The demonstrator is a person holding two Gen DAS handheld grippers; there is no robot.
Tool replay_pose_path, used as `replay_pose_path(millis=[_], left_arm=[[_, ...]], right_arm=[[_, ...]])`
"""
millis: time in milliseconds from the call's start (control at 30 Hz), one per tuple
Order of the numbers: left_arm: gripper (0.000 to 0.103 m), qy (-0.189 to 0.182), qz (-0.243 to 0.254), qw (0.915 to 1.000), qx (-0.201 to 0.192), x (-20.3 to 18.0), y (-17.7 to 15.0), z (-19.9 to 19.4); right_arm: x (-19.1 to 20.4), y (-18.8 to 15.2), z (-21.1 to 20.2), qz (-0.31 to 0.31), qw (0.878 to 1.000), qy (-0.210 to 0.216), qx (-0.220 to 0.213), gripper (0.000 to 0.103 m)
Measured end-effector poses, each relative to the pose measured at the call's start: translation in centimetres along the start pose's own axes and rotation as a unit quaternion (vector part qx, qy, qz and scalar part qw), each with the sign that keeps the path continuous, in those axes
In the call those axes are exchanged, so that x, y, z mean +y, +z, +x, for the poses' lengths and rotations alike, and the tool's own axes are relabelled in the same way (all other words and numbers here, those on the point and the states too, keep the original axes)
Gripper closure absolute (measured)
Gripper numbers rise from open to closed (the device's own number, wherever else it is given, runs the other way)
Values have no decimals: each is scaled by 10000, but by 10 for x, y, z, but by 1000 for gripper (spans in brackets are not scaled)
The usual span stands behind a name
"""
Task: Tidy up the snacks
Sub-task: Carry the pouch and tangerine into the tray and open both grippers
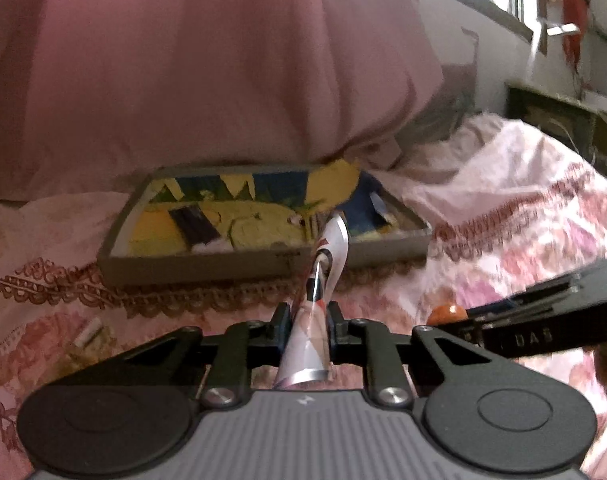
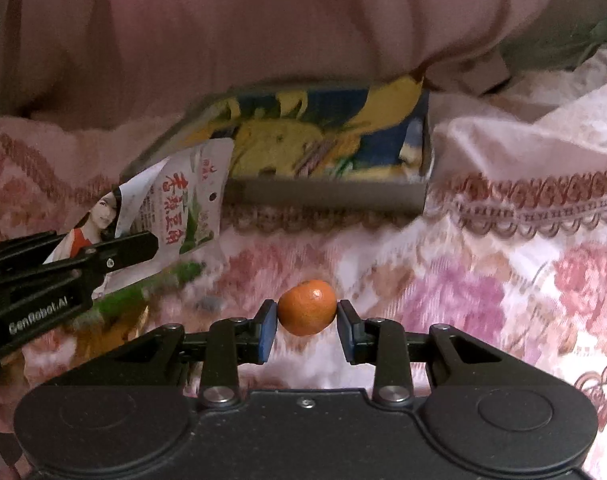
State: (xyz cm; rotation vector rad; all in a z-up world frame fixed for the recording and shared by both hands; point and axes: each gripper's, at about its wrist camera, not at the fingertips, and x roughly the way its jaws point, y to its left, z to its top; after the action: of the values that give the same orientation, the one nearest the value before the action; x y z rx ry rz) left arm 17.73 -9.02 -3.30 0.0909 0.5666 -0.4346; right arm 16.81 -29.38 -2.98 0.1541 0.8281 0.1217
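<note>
Printed lettering and a portrait on the white foil snack packet (image 2: 175,204) show only in the right wrist view, where the left gripper (image 2: 143,246) pinches it above the pink floral bedspread (image 2: 483,300); the left wrist view gives just its twisted, shiny edge (image 1: 317,300) between the closed pads. Small, round and glossy, the orange tangerine (image 2: 307,307) sits clamped in the right gripper (image 2: 306,322), also above the bedspread. Behind both lies a shallow grey cardboard tray (image 2: 323,196), holding what seem yellow-and-blue packets, blurred.
</note>
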Motion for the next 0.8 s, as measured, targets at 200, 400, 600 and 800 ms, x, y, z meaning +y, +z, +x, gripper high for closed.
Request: replay_pose_path(millis=[200,400,600,800], left_arm=[[83,119,-389,9987,-312,22,33,15],[83,109,-668,9952,-712,42,60,37],[83,156,-1048,9912,-792,63,66,64],[83,224,-1513,9862,-635,92,60,86]], right_arm=[[-7,23,-1,309,9977,-33,-596,68],[-13,47,7,522,9936,-28,-997,68],[-17,66,35,505,9922,-183,-1129,68],[-14,68,69,411,9939,-277,-984,68]])
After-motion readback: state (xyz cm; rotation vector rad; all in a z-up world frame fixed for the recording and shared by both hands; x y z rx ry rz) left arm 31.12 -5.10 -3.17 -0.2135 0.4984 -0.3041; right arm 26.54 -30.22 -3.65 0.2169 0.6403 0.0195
